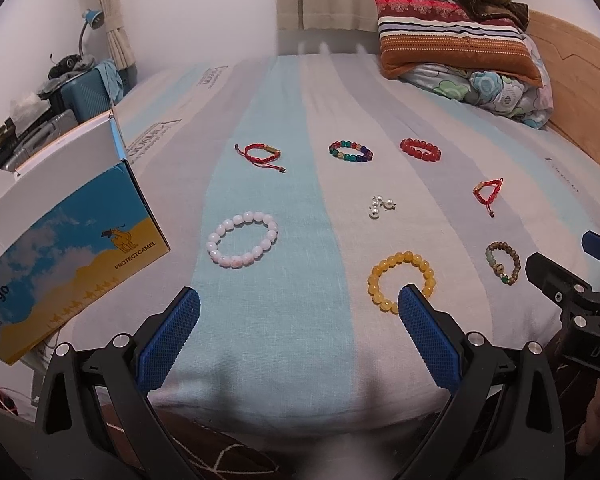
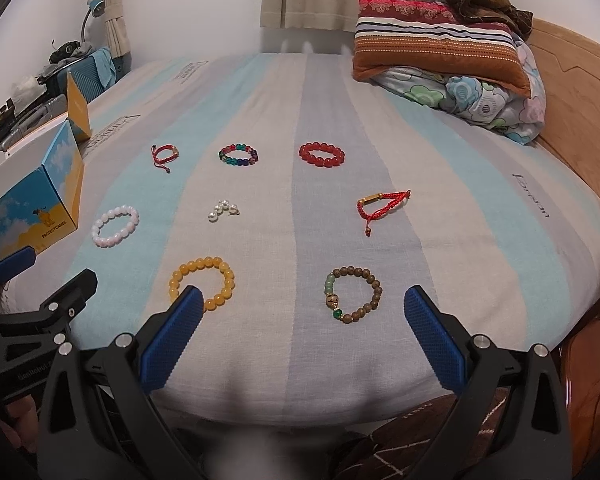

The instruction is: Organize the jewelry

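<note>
Several bracelets lie spread on the striped bed. Nearest are a yellow bead bracelet (image 1: 401,281) (image 2: 202,283) and a brown wooden bead bracelet (image 1: 503,262) (image 2: 353,294). A pink-white bead bracelet (image 1: 243,239) (image 2: 115,225) lies left, beside an open blue-and-yellow box (image 1: 66,256) (image 2: 40,208). Pearl pieces (image 1: 381,205) (image 2: 223,209) sit mid-bed. Further back are two red cord bracelets (image 1: 260,154) (image 2: 380,204), a multicolour bead bracelet (image 1: 350,151) (image 2: 239,155) and a red bead bracelet (image 1: 420,149) (image 2: 321,153). My left gripper (image 1: 300,300) and right gripper (image 2: 304,300) hover open near the bed's front edge, holding nothing.
Pillows and a folded quilt (image 1: 460,52) (image 2: 452,60) are stacked at the back right by a wooden headboard (image 2: 572,88). A suitcase with clutter and a lamp (image 1: 80,80) stand at the far left. A patterned floor shows below the bed's edge.
</note>
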A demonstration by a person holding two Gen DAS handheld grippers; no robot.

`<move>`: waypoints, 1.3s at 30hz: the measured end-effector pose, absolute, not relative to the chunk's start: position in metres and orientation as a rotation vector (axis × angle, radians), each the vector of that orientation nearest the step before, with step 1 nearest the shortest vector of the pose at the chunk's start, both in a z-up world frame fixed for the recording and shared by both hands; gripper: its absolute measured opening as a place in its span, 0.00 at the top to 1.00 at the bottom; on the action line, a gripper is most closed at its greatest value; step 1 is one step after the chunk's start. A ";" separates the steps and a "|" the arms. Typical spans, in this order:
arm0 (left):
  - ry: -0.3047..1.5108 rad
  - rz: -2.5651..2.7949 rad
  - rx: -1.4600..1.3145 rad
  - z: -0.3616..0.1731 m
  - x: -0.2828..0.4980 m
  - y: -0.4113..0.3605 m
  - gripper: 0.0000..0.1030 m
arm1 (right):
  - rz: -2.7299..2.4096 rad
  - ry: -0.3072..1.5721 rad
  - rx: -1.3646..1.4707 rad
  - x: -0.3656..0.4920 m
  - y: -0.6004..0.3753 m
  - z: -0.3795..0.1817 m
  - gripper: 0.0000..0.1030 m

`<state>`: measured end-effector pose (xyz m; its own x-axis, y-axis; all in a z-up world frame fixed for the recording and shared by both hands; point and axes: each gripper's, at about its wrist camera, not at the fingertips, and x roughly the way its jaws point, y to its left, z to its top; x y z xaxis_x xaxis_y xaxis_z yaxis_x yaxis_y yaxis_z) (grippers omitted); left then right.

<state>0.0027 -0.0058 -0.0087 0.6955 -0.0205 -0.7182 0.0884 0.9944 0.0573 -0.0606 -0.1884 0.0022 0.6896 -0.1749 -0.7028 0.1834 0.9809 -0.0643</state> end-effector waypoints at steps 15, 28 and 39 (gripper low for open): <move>0.808 -0.060 0.076 -0.009 0.003 -0.004 0.06 | -0.200 0.784 0.012 -0.061 -0.189 0.002 0.07; 0.809 -0.059 0.069 -0.009 0.003 -0.003 0.05 | -0.201 0.785 0.007 -0.061 -0.187 0.000 0.07; 0.808 -0.059 0.068 -0.009 0.002 -0.003 0.05 | -0.200 0.785 0.008 -0.061 -0.188 0.000 0.07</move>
